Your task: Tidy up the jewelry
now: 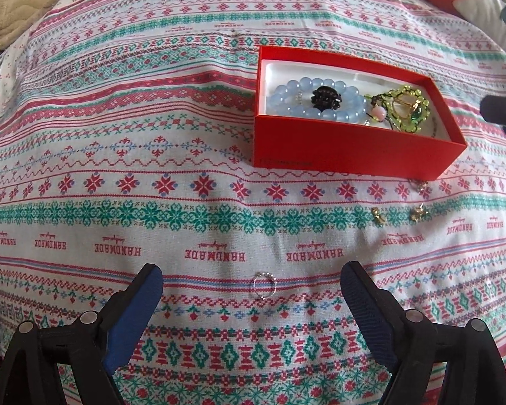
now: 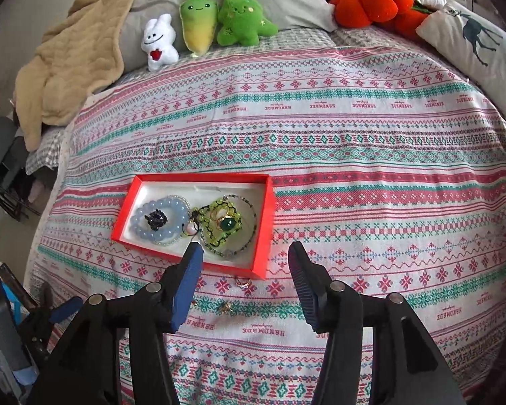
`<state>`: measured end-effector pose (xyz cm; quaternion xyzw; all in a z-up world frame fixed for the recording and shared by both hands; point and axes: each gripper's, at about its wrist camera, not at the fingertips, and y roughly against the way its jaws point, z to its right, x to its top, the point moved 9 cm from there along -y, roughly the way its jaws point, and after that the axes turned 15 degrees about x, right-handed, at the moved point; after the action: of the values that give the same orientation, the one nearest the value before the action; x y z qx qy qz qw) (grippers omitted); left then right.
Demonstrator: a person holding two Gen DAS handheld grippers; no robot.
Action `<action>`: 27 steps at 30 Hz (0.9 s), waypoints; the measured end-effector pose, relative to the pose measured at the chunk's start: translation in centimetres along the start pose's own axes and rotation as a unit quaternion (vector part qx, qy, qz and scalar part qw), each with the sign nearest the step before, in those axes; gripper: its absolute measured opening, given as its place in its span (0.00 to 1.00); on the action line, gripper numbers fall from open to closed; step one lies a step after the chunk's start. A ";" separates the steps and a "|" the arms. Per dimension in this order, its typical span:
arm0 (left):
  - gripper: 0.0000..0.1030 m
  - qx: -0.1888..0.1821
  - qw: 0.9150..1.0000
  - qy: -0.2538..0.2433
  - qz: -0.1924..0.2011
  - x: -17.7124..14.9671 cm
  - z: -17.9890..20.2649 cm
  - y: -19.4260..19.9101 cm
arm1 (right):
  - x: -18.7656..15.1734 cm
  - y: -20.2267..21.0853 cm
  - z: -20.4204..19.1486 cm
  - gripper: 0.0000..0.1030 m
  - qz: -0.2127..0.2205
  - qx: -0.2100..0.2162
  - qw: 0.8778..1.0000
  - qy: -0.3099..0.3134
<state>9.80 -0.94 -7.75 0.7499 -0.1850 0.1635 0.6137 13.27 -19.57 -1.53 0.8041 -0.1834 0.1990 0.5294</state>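
So my left claw (image 1: pixel 251 285) is spread wide and low over the patterned bedspread (image 1: pixel 151 175), with a thin silver ring (image 1: pixel 264 286) lying flat on the cloth right between the two blue pads, neither one touching it. Further ahead and to the right sits the open red box (image 1: pixel 350 150), and it holds a pale blue bead bracelet (image 1: pixel 285 99) with a dark brown piece (image 1: pixel 326 98) resting in its middle, plus a yellow-green beaded piece (image 1: pixel 404 108) with a green stone next to it. Two small gold earrings (image 1: pixel 377 216) are out on the cloth just in front of the box's near right corner, slightly apart from each other. My right claw (image 2: pixel 244 253) is spread too, holding nothing, hovering over the box's (image 2: pixel 199 256) near edge. Plush toys (image 2: pixel 199 23) and a tan blanket (image 2: pixel 74 64) are way up by the pillows.
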 end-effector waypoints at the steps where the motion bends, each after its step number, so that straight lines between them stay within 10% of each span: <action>1: 0.88 0.002 1.000 0.000 -0.001 -0.2 -0.2 -0.1 | -0.4 0.2 0.3 0.58 -0.004 -0.003 1.000 0.000; 27: 0.89 -0.010 0.998 -0.061 -0.015 -4.8 0.4 -2.0 | -10.2 -0.9 3.1 0.62 -0.115 -0.082 0.987 0.072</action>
<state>6.49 -0.61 -11.81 0.7549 -0.2126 0.1059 0.6113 5.40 -21.24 -8.67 0.7575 -0.0665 0.1782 0.6245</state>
